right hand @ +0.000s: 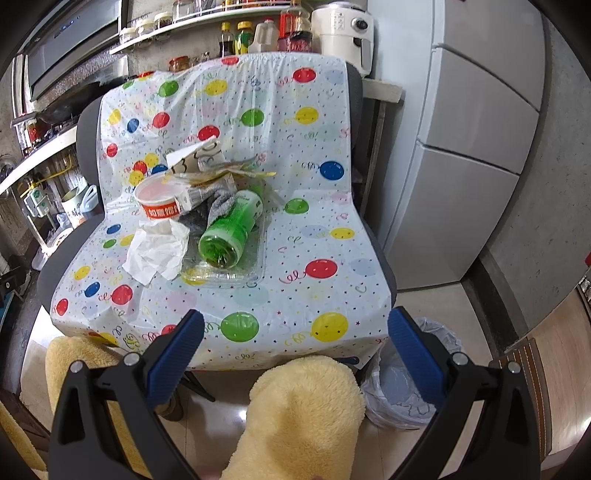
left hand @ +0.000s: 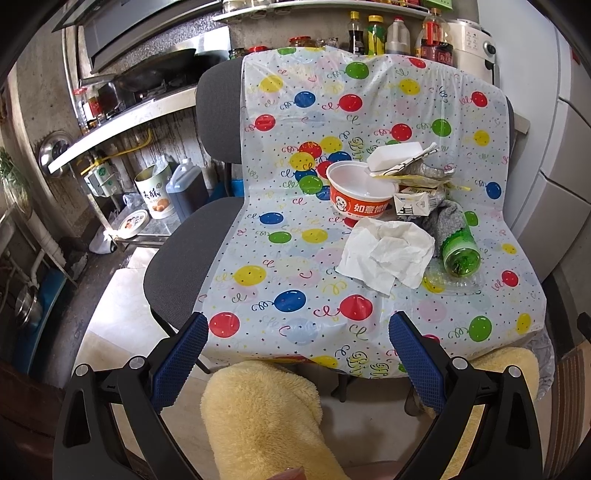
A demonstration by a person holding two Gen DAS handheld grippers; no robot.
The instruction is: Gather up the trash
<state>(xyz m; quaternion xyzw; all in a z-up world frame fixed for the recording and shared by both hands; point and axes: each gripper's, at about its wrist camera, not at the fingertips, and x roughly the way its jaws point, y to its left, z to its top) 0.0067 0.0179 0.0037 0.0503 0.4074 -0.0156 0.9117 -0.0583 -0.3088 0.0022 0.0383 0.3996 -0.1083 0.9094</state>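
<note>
A pile of trash lies on a chair seat covered by a balloon-print plastic sheet (left hand: 280, 258). It holds a red and white paper bowl (left hand: 360, 192) (right hand: 159, 201), a crumpled white tissue (left hand: 388, 254) (right hand: 157, 251), a green plastic bottle (left hand: 460, 253) (right hand: 231, 232) on its side in a clear plastic tray (right hand: 221, 273), a small carton (left hand: 412, 203), a grey cloth (left hand: 445, 221) and wrappers. My left gripper (left hand: 299, 330) hangs open before the chair's front edge, nothing between its fingers. My right gripper (right hand: 295, 326) is likewise open and empty, short of the pile.
A bin lined with a white bag (right hand: 402, 384) stands on the floor at the chair's right front. Yellow fleece-clad knees (left hand: 258, 417) (right hand: 306, 410) sit below the grippers. A kitchen counter (left hand: 122, 125) runs left, a fridge (right hand: 476, 140) right, bottles (left hand: 376, 35) behind.
</note>
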